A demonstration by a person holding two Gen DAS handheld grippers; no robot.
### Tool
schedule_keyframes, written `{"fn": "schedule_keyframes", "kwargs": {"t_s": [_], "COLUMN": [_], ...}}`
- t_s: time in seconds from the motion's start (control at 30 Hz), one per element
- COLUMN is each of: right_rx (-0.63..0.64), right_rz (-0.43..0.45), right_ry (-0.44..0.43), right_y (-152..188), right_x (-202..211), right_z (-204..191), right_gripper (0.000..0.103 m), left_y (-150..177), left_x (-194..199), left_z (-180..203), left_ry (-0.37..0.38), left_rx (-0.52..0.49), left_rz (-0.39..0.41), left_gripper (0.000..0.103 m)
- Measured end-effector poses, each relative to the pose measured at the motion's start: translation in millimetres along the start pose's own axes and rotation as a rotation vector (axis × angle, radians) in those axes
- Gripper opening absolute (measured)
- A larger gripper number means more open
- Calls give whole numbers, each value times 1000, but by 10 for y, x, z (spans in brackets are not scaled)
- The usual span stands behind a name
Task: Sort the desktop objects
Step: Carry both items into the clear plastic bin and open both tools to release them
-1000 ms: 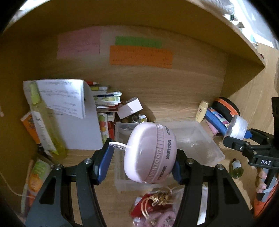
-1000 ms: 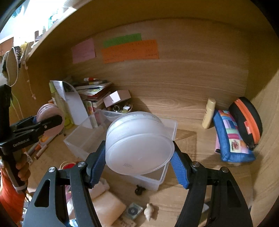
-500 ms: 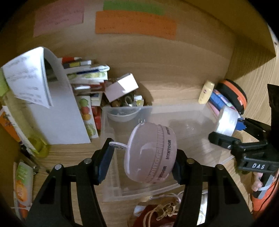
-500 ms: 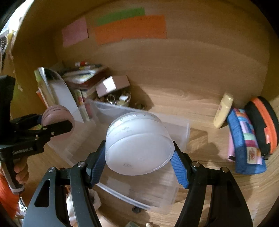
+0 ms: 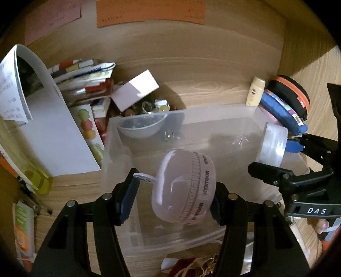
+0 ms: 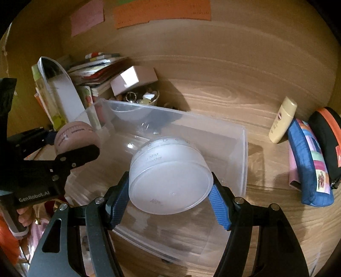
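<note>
Both grippers are loaded and hanging over the clear plastic bin [image 6: 238, 149], which I'll use as the anchor for everything else. The left gripper [image 5: 173, 199] has its 2 blue-padded jaws pinched on a pink round case [image 5: 184, 187] with "HYNTOOR" printed around its ribbed band and a little loop tab sticking out on 1 side. The case is on edge, above the near-left part of the bin. The right gripper [image 6: 170, 198] is clamped on a frosted white jar [image 6: 170, 176], tipped so its flat base faces the camera, with "Mist" and "Powder" readable on the side. That jar sits over the middle of the bin, closer to the near wall.

Inside the bin, at its far-left corner, there's a small clear bowl [image 5: 141, 127]. Past that far-left corner, outside the bin, a pink-white box [image 6: 133, 80] lies tilted on a heap of small trinkets, next to a messy stack of books and papers [image 5: 83, 78]. A curled white sheet [image 5: 49, 132] stands off the bin's left side.

Off the bin's far-right corner a cream bottle [image 6: 282, 119] leans against a blue patchwork pouch [image 6: 311, 168], with a black case with orange trim [image 6: 327, 140] just beyond. The wooden wall behind the bin carries a pink note [image 6: 87, 19] and an orange note [image 6: 162, 11].
</note>
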State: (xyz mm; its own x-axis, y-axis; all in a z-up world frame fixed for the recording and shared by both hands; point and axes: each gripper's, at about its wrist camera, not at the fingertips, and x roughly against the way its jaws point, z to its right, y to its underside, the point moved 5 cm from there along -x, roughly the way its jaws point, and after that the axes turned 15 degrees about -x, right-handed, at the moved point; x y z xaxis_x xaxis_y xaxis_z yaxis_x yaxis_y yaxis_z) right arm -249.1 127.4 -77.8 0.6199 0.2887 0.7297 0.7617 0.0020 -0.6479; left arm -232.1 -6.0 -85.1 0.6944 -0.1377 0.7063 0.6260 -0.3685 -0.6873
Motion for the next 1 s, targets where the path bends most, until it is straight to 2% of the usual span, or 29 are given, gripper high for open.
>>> {"fn": "schedule_keyframes", "kwargs": {"t_s": [0.2,0.4,0.57,0.63,0.73,0.9,1.0], "right_rx": [8,50,68,74,85,102,96], "right_rz": [1,25,45,54,65,111,146], "right_ry": [3,7,15,14,13,-11,-15], "right_y": [27,50,50,50,52,46,25], "right_x": [-2,36,56,65,92,193,277], "right_z": [-13,-85,-96,-111,-130,-186,-206], "right_gripper": [65,65,66,67,70,71,73], "left_y": [33,65,64,55,35,19,5], "left_x": [-9,-11,18,65,132,234,286], "left_z": [25,75,68,65,44,-26,-65], "left_ry": [14,-5,-11,-19,-32,-39,-58], "left_rx": [4,-21,-23,-27,-34,-26,-17], "left_rz": [-3,-9,8,28,55,94,105], "left_gripper": [59,59,64,70,74,82,83]}}
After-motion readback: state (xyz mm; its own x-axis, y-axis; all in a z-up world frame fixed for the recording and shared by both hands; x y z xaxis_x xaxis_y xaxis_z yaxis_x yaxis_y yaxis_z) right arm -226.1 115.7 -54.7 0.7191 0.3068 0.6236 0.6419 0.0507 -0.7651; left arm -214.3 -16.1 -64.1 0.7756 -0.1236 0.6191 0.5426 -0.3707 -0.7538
